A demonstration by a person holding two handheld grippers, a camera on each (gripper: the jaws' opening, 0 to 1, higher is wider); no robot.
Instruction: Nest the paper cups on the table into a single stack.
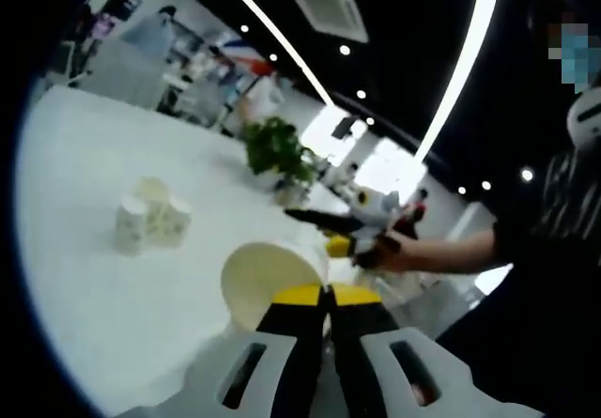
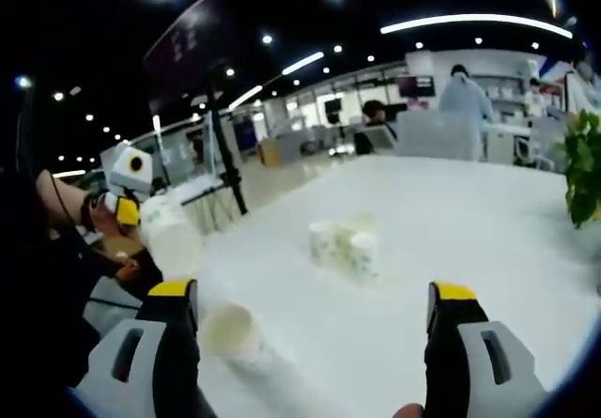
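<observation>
A white paper cup (image 1: pixel 268 282) is seen at lower centre of the left gripper view, tipped so that its open mouth faces the camera, and is pinched at its rim. Three more white cups (image 1: pixel 150 219) with faint markings are clustered touching at centre left on the counter (image 1: pixel 84 174). In the right gripper view, another cup (image 2: pixel 239 335) is shown lying on its side at lower left.

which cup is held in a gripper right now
The cup clamped in the left gripper, its open mouth tipped toward the camera. The three clustered cups stand untouched on the table.
</observation>
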